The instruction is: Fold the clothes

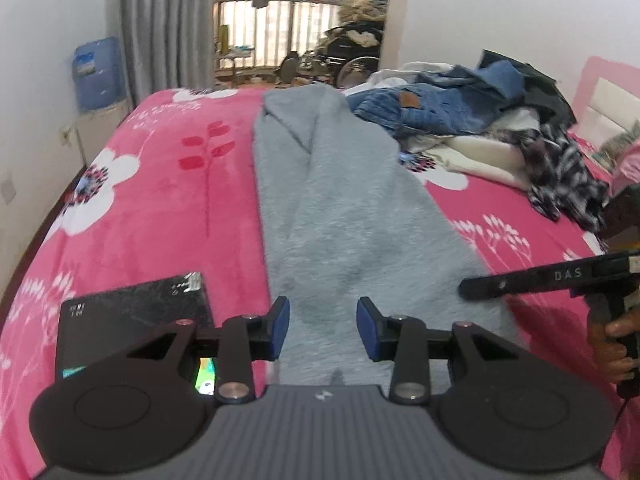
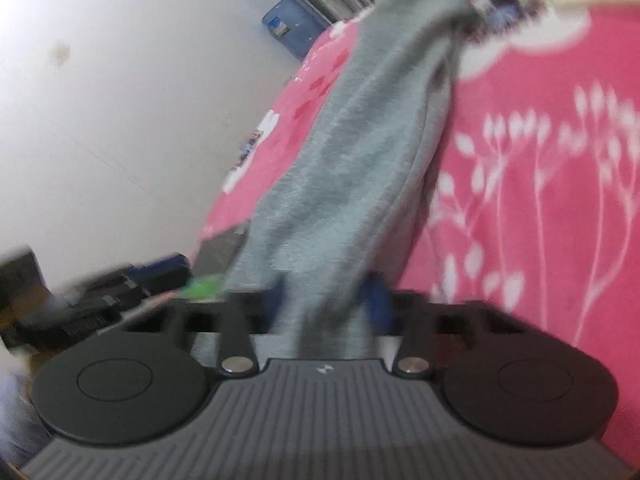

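Left gripper (image 1: 323, 328): jaws partly apart, blue pads clear of each other, nothing pinched; it hovers over the near end of the grey garment (image 1: 340, 200), cloth showing in the gap below.

Right gripper (image 2: 326, 300): right wrist view is badly smeared, but grey cloth runs up out of the gap between its blue pads and the jaws look drawn in on it, so clamped on the near end of the garment. In the left wrist view the same tool comes in from the right edge, a hand (image 1: 612, 344) on its grip.

Garment lies as a long narrow strip across the middle of the bed (image 1: 140, 208), from the near edge toward the far edge, sides already lapped inward lengthwise.

Black flat device (image 1: 132, 320) sits on the bed's near-left part, beside the strip.

Heap of unfolded clothes (image 1: 480, 120) at the far-right corner.

Judgement: lengthwise fold done; crosswise folds of this piece outstanding, heap untouched. Early in the task.
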A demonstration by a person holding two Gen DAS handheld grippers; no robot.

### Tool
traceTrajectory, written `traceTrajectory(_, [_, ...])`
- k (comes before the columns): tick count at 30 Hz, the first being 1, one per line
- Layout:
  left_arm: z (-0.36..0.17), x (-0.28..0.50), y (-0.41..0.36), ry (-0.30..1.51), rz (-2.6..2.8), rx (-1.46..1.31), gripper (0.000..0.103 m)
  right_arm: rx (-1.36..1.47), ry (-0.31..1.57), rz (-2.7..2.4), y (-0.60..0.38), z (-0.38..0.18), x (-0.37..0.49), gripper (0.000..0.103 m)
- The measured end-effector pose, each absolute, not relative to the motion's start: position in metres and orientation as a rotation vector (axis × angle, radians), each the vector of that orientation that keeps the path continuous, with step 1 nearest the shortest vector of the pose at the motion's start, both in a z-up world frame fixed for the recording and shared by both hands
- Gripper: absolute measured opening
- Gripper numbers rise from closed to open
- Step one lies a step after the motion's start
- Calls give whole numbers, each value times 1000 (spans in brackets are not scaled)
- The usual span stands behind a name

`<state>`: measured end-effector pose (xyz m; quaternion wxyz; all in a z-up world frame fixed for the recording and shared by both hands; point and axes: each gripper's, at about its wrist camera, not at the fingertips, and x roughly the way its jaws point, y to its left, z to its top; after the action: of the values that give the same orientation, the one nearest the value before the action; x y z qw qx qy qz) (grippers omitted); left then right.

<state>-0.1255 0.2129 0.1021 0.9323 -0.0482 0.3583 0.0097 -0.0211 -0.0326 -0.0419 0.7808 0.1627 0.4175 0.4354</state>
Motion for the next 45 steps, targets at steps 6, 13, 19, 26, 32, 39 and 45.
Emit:
traceTrajectory(6, [99,-121,223,733,17,-154,38,302,770,950,-44,-3,-7,5])
traceTrajectory(13, [88,-120,220,794,10,-177,38,229,992,853,-44,-50,19,9])
traceTrajectory(19, [104,-190,220,878,-56,-263,43,184,964,802,-64,-26,3,51])
traceTrajectory(26, [77,-319,229,1042,-56,-472,40,207,1207,1009,-104,-18,-72,91])
traceTrajectory(32, [34,-333,235,1063,-155,-679,31,300,1569,1047,-114,-56,-133,91])
traceTrajectory(39, [9,-330,245,1032,-102,-870,9,201,1534,1007,-106,-54,-156,43])
traceTrajectory(45, [39,-341,251,902,-274,-1073,6,487,1502,1181,-118,-36,-163,10])
